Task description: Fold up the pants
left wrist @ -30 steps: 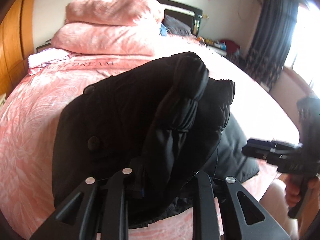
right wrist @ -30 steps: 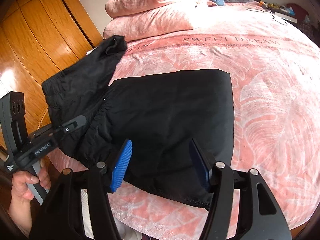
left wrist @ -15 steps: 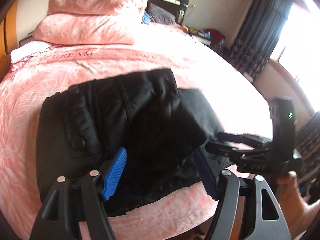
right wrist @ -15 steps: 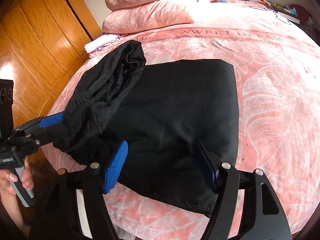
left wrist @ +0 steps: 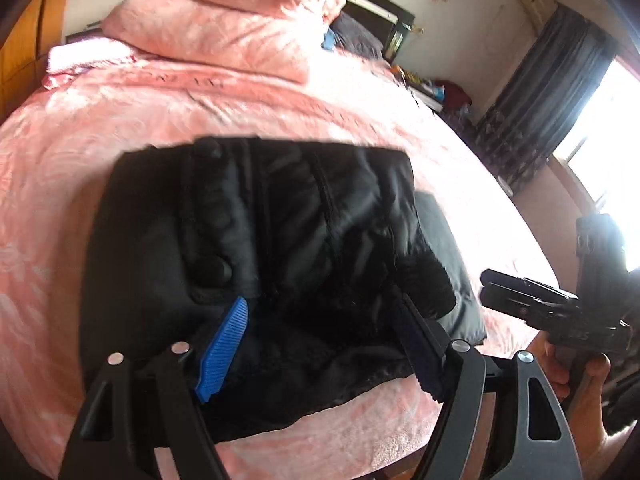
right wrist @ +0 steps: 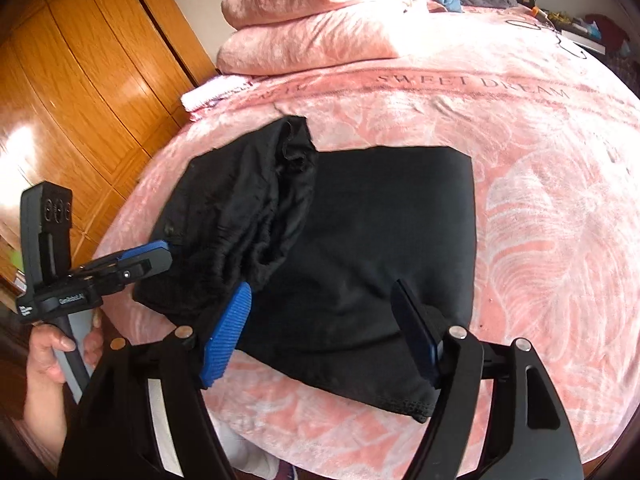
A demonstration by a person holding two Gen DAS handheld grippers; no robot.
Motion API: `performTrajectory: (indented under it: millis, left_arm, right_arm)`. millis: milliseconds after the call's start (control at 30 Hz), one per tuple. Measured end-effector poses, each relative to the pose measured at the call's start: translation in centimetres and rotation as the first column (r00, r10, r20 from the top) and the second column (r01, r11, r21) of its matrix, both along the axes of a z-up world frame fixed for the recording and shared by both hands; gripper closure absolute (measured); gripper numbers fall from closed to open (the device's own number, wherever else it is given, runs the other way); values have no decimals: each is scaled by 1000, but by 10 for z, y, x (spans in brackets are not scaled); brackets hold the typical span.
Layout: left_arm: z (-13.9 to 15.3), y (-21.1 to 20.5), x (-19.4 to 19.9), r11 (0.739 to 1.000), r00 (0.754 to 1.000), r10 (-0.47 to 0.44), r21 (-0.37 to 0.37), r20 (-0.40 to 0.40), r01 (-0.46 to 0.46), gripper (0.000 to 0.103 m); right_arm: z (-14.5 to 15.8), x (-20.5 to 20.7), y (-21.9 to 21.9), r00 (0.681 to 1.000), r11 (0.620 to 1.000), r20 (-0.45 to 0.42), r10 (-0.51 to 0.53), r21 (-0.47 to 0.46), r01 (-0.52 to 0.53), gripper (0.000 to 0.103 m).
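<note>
The black pants (right wrist: pixel 380 240) lie folded on the pink bed near its front edge. Their waist end (left wrist: pixel 256 216), with buttons, is bunched on top at the left side. My left gripper (left wrist: pixel 320 340) is open, its blue pads spread just above the bunched cloth and holding nothing. It also shows in the right wrist view (right wrist: pixel 136 260) at the pants' left edge. My right gripper (right wrist: pixel 324 340) is open and empty over the front hem of the pants. It shows in the left wrist view (left wrist: pixel 520 296) at the right, apart from the cloth.
The pink bedspread (right wrist: pixel 540 200) covers the bed. Pink pillows (right wrist: pixel 320 20) are stacked at the head. A wooden wardrobe (right wrist: pixel 80 80) stands to the left. Curtains and a bright window (left wrist: pixel 560 92) are on the right beyond the bed.
My left gripper was shut on the lifted waist end. It lowered the cloth onto the folded pants and opened. The right gripper stayed open and shifted little.
</note>
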State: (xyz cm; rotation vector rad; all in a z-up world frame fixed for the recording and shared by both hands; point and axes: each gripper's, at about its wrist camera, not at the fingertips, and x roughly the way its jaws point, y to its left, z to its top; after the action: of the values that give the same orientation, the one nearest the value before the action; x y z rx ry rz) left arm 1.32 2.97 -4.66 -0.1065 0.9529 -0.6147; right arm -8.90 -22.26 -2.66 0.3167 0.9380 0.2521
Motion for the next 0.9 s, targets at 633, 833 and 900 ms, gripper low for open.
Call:
performTrajectory:
  millis: [633, 833, 900]
  left_arm:
    - [-41, 127, 15, 955, 946, 296, 17, -133, -296, 15]
    - [-60, 116, 24, 966, 948, 239, -45, -211, -253, 10]
    - [-64, 112, 25, 968, 948, 234, -36, -218, -247, 9]
  right_arm:
    - [-33, 59, 69, 992, 997, -109, 68, 41, -64, 18]
    - [-39, 61, 76, 991, 997, -113, 72, 20, -70, 37]
    - [-41, 64, 76, 990, 998, -122, 67, 24, -65, 53]
